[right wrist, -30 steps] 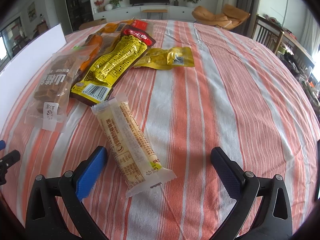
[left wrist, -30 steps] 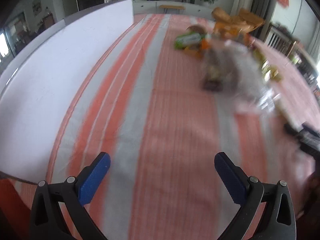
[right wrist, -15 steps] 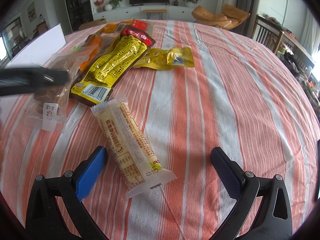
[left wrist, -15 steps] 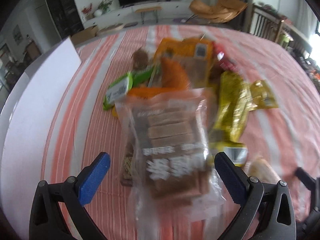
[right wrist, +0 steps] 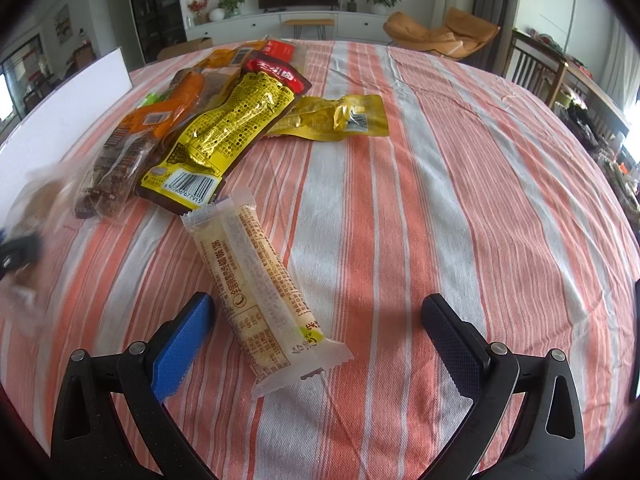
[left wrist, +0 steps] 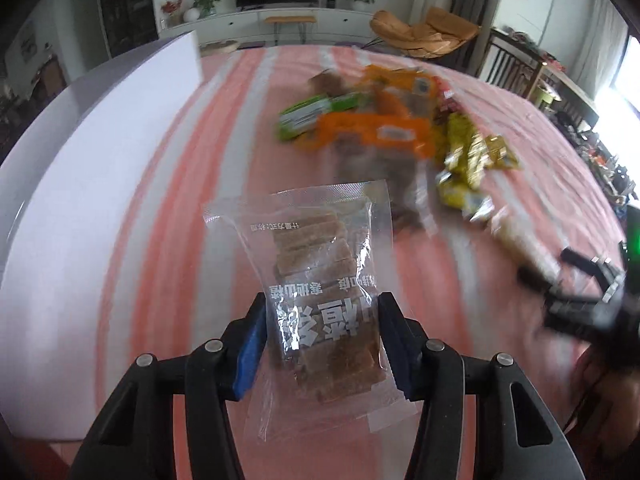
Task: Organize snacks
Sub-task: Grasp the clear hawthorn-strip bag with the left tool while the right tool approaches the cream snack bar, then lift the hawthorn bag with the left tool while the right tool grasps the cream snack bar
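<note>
My left gripper [left wrist: 322, 344] is shut on a clear bag of brown snack slices [left wrist: 316, 276] and holds it above the striped tablecloth. The blurred snack pile [left wrist: 380, 128] lies beyond it. My right gripper [right wrist: 316, 332] is open and empty, low over the cloth. A pale long snack bar [right wrist: 260, 284] lies between its fingers. Further off lie a yellow and red packet [right wrist: 236, 128], a small yellow packet [right wrist: 340, 120], an orange packet [right wrist: 160, 116] and a brown bar [right wrist: 116, 176].
A white board [left wrist: 92, 184] stands along the table's left side, also in the right wrist view [right wrist: 60, 120]. The striped tablecloth [right wrist: 460, 184] stretches to the right. Chairs [right wrist: 540, 68] stand past the far right edge. The right gripper shows blurred in the left wrist view [left wrist: 580, 292].
My left gripper swung from bare cloth to the pile, closed on the clear bag of brown slices and lifted it away. My right gripper has stayed still and open.
</note>
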